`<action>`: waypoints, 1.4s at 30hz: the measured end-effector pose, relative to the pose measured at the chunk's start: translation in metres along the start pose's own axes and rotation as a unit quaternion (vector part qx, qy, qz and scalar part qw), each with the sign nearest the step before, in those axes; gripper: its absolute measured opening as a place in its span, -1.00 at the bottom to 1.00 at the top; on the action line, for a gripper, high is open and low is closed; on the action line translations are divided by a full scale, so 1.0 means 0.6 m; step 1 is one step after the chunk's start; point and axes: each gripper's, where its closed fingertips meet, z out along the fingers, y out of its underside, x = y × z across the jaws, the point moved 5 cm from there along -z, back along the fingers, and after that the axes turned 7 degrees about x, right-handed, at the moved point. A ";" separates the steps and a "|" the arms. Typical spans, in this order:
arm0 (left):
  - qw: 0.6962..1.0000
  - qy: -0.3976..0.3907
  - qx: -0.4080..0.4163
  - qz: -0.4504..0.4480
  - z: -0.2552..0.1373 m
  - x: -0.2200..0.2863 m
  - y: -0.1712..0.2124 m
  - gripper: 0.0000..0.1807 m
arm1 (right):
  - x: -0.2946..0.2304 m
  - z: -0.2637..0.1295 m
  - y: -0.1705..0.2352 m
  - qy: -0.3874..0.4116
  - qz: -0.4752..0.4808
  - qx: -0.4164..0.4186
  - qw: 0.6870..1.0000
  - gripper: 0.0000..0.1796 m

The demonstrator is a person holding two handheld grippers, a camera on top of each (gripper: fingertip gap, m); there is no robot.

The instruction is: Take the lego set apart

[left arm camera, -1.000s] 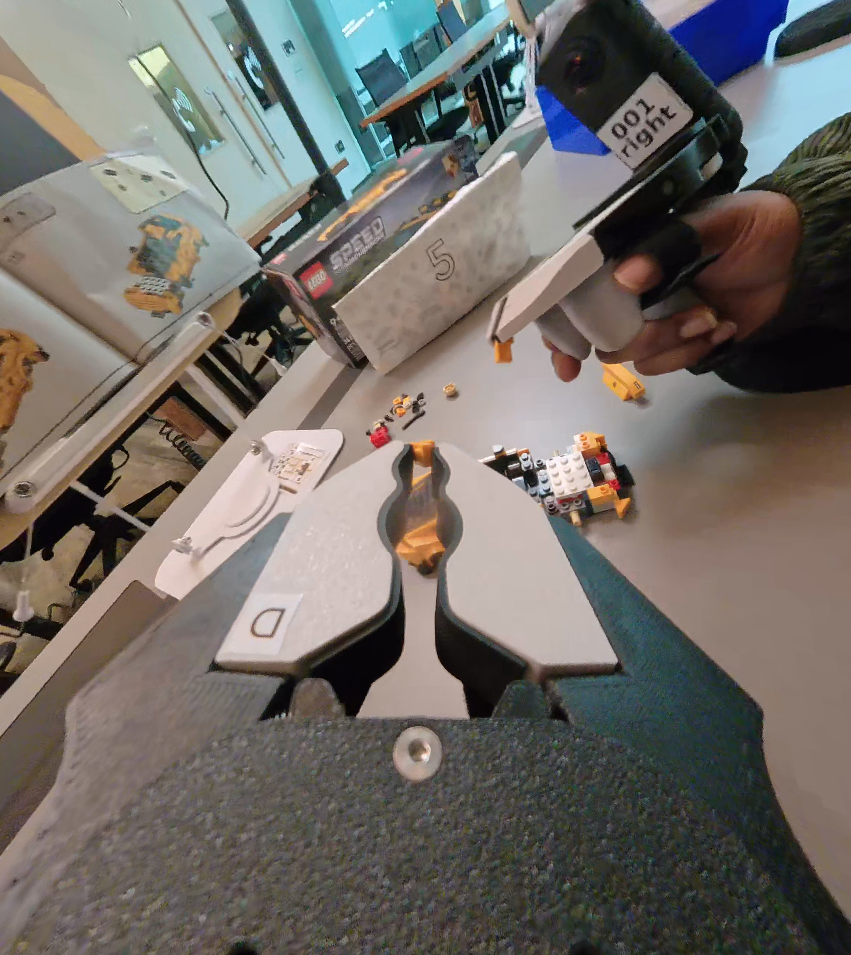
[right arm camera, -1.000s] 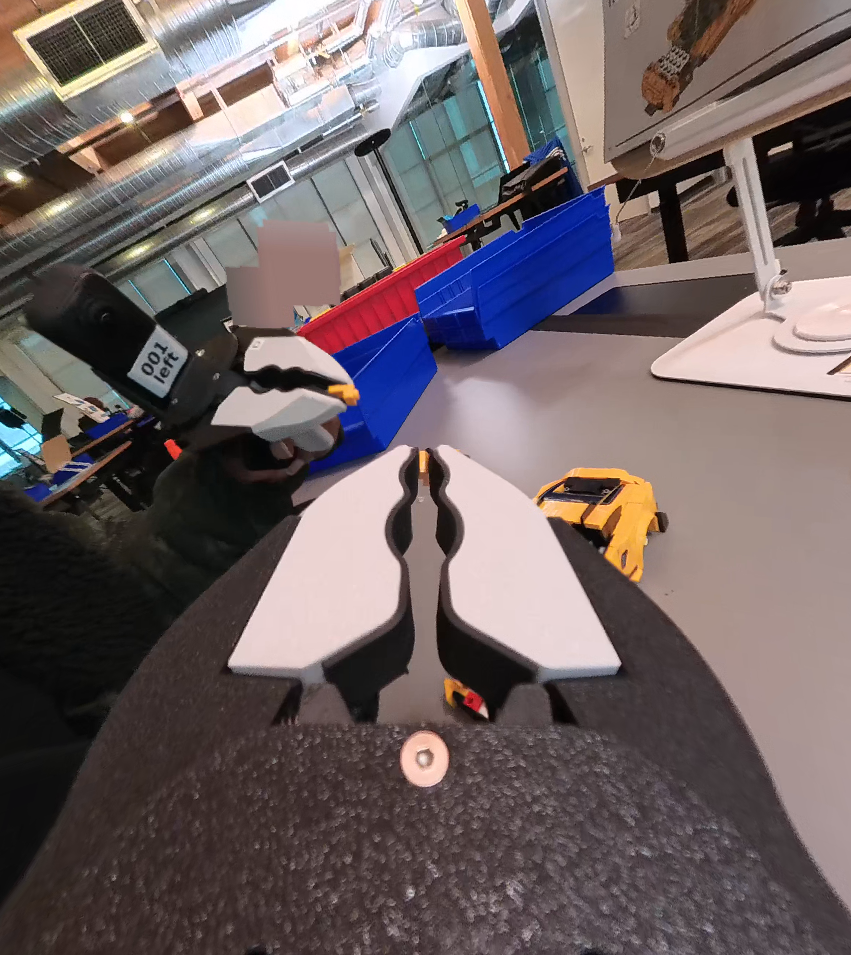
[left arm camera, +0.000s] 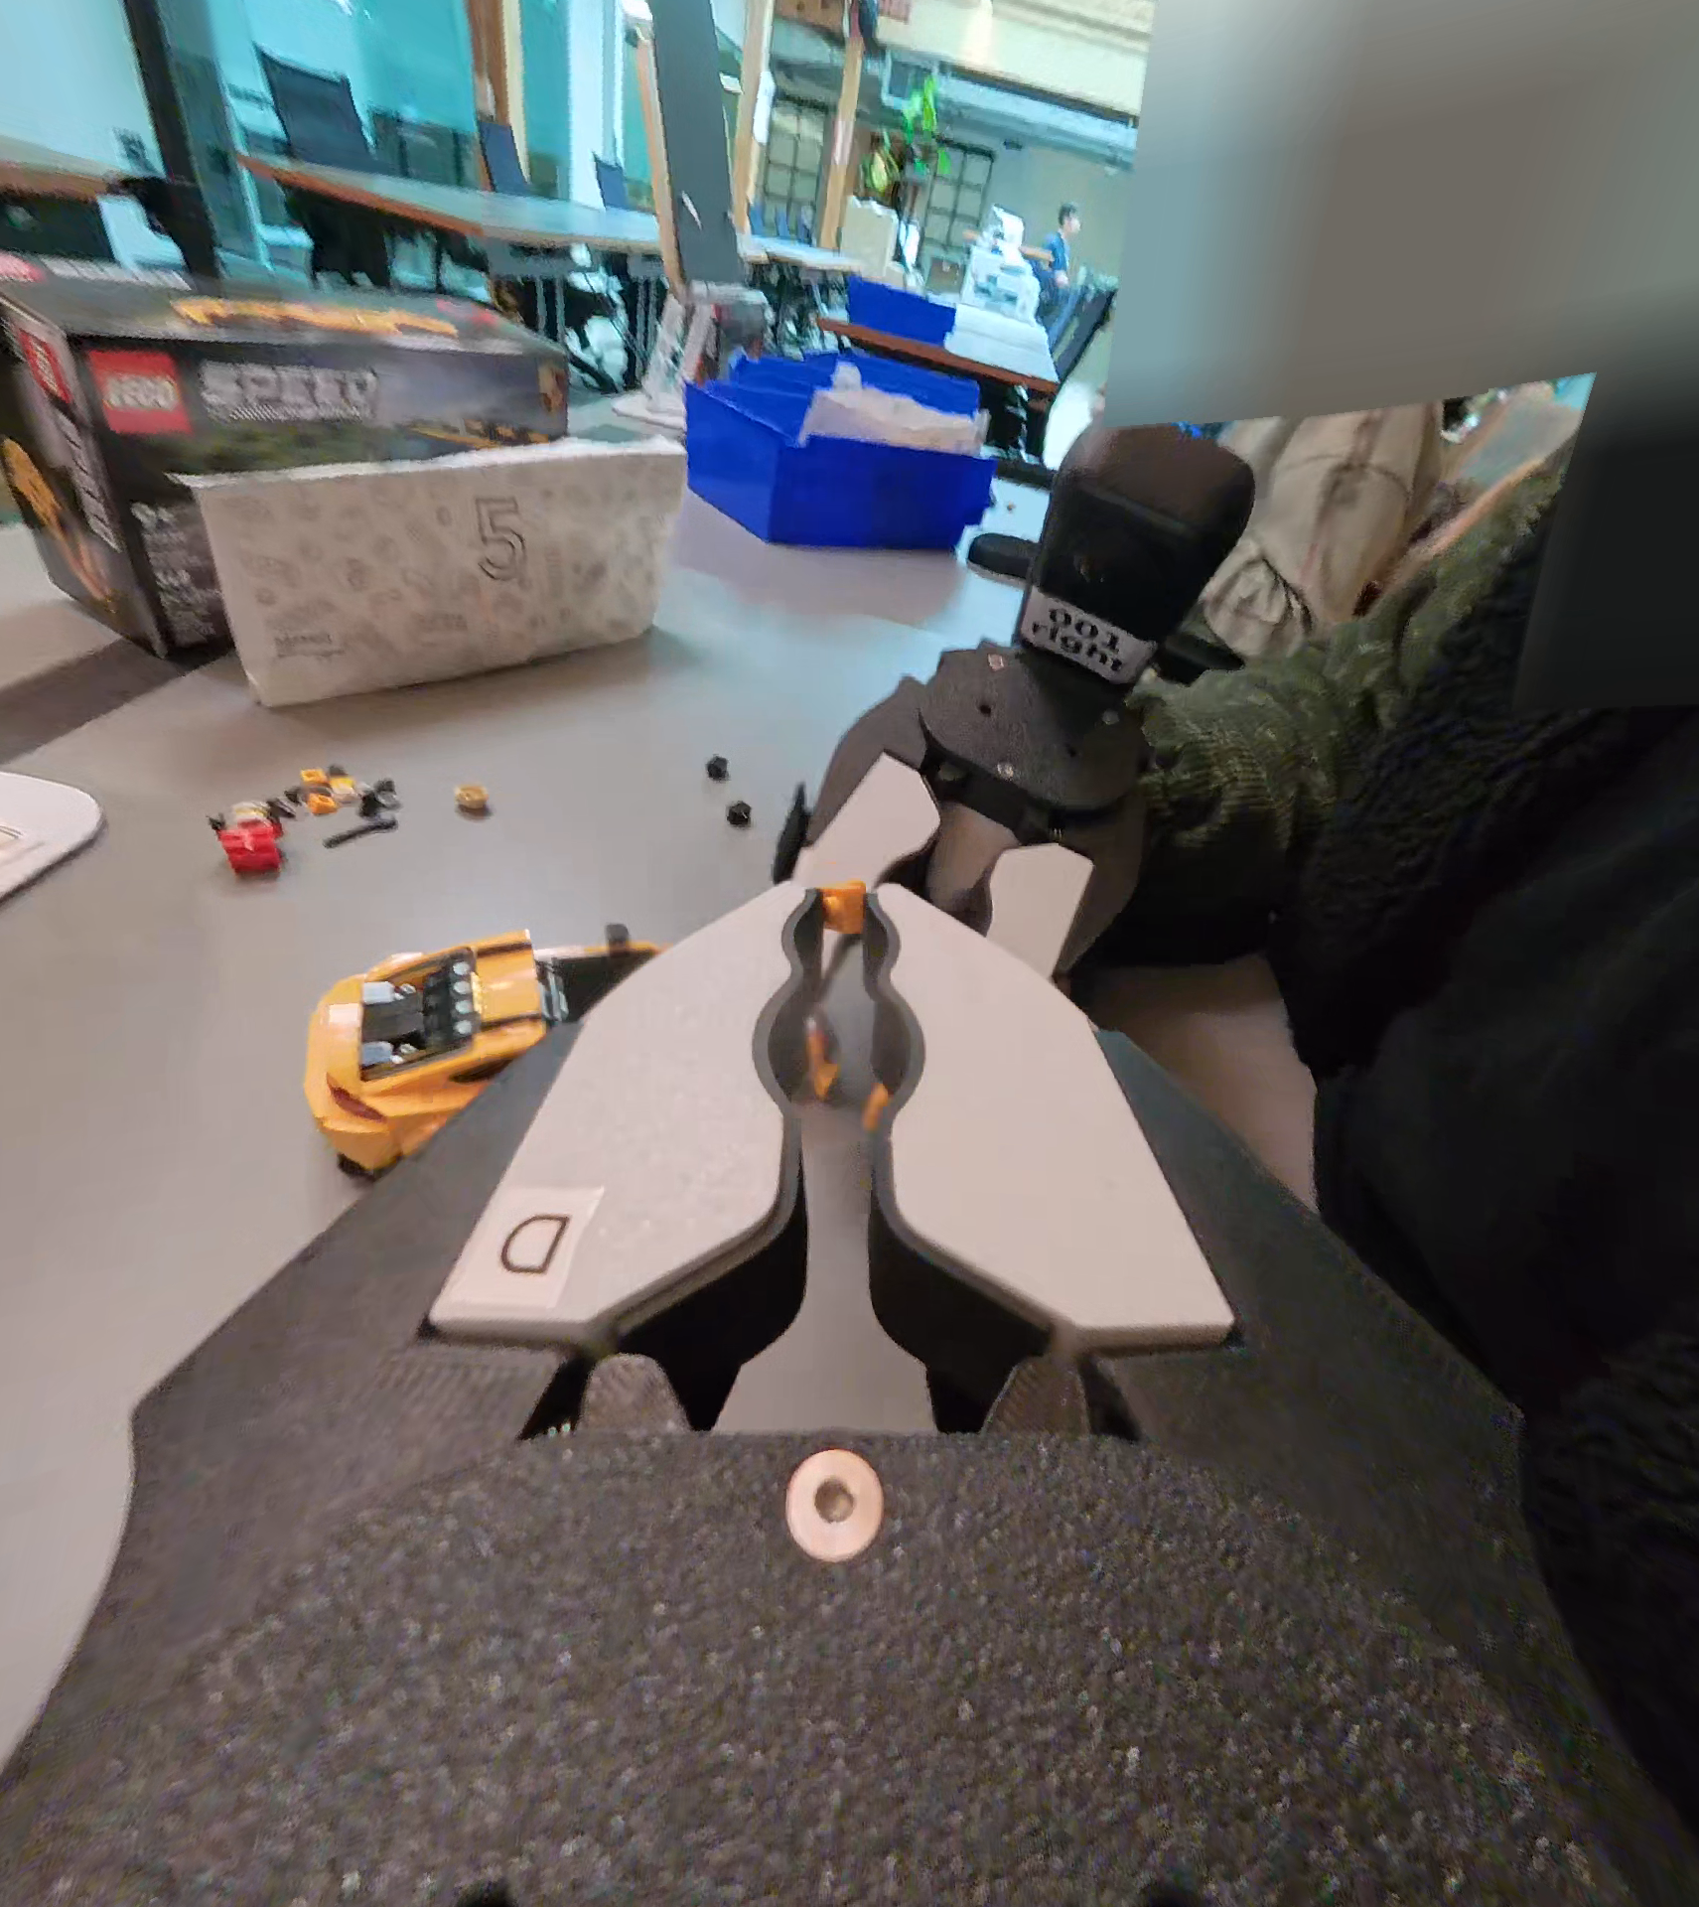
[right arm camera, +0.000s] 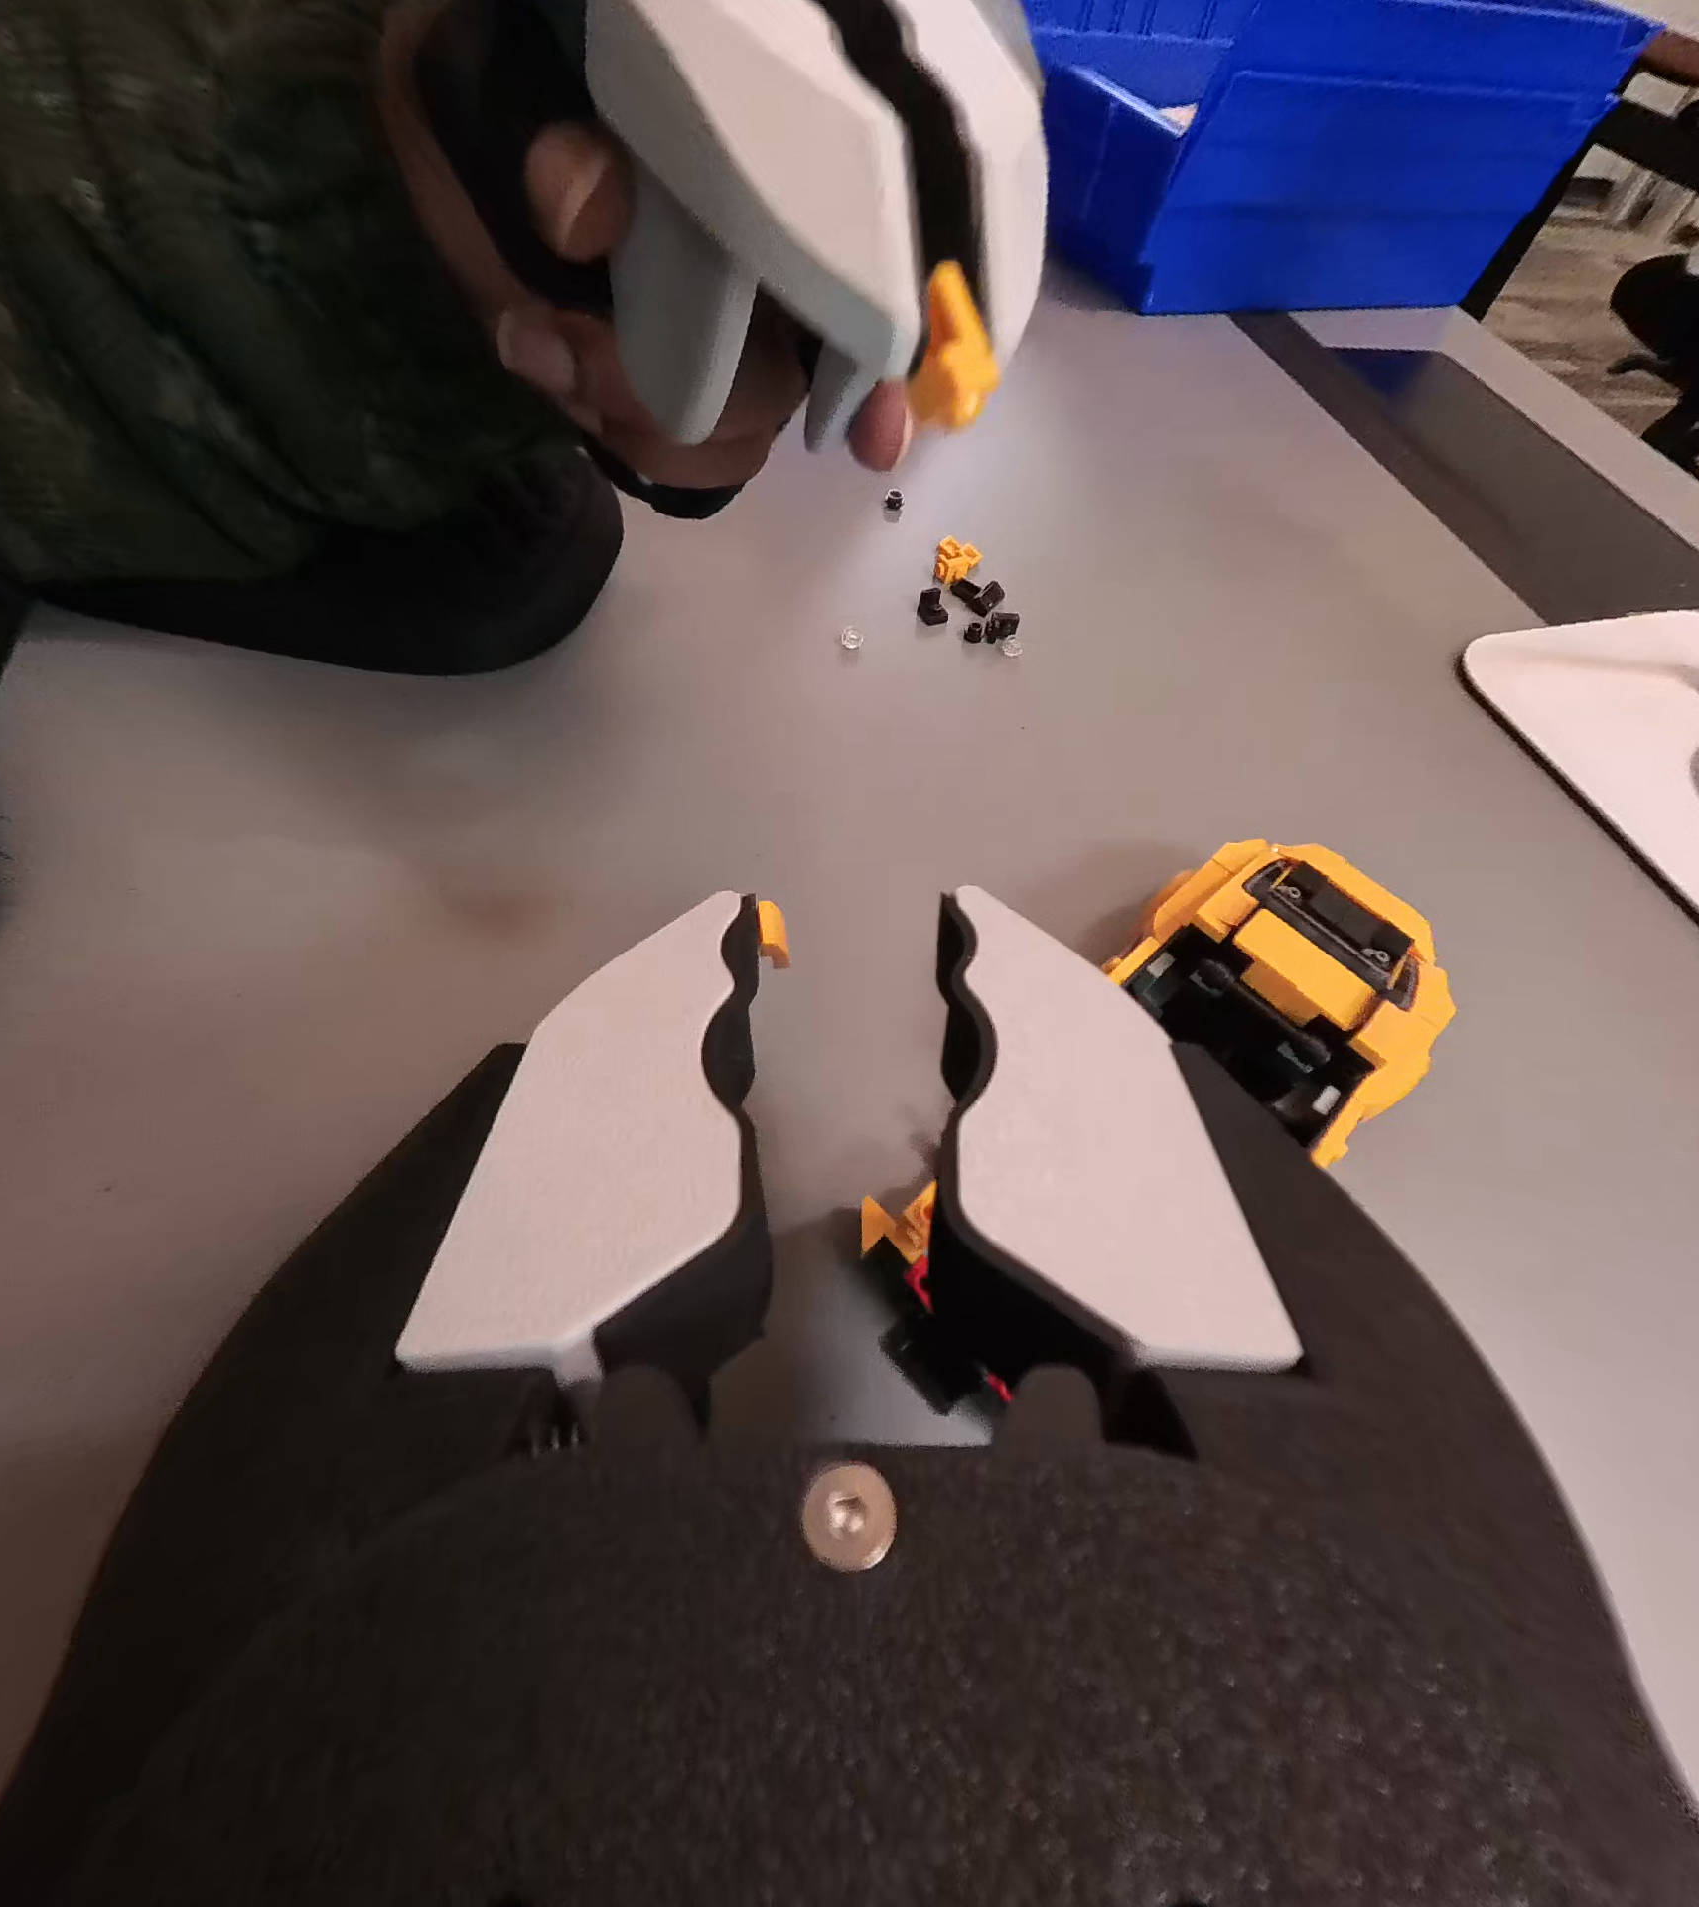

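Note:
My left gripper (left arm camera: pixel 843 900) is shut on a small orange lego piece (left arm camera: pixel 843 910) at its tips. It also shows at the top of the right wrist view, holding that piece (right arm camera: pixel 950 356) above the grey table (right arm camera: pixel 412 877). My right gripper (right arm camera: pixel 850 929) is open just over the table, and a tiny orange piece (right arm camera: pixel 773 929) clings to its left fingertip. A lego chunk in orange, black and red (right arm camera: pixel 902 1233) lies under its jaws. The yellow car body (right arm camera: pixel 1309 980) lies just right of it and also shows in the left wrist view (left arm camera: pixel 422 1032).
A pile of small black and orange parts (right arm camera: pixel 969 599) lies ahead of the right gripper. More loose parts (left arm camera: pixel 329 800) and a red piece (left arm camera: pixel 250 846) lie farther left. The lego box (left arm camera: pixel 257 413), a white bag (left arm camera: pixel 443 578), blue bins (right arm camera: pixel 1340 155) and a white stand base (right arm camera: pixel 1629 743) ring the work area. My hands' fingertips stand some 8 cm from each other.
My right gripper has opened and tipped down toward the table. My left gripper has swung round close to it, still shut on its orange piece.

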 end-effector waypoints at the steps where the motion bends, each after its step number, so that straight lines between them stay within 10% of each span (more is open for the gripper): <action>1: 1.000 0.010 -0.015 -0.004 0.004 0.003 0.007 -0.93 | -0.001 0.000 -0.001 0.002 -0.007 0.002 1.000 -0.63; 18: 0.965 0.004 -0.261 0.028 0.020 0.001 0.117 -0.93 | -0.012 -0.003 -0.016 0.034 -0.107 0.025 0.993 -0.54; 30: 0.988 0.089 -0.094 -0.084 0.038 0.020 0.070 -0.93 | -0.025 -0.014 -0.030 0.008 -0.107 0.064 0.992 -0.75; 42: 0.942 0.133 -0.017 -0.307 0.046 0.003 0.063 -0.93 | -0.024 -0.030 -0.049 0.075 -0.200 0.090 0.973 -0.90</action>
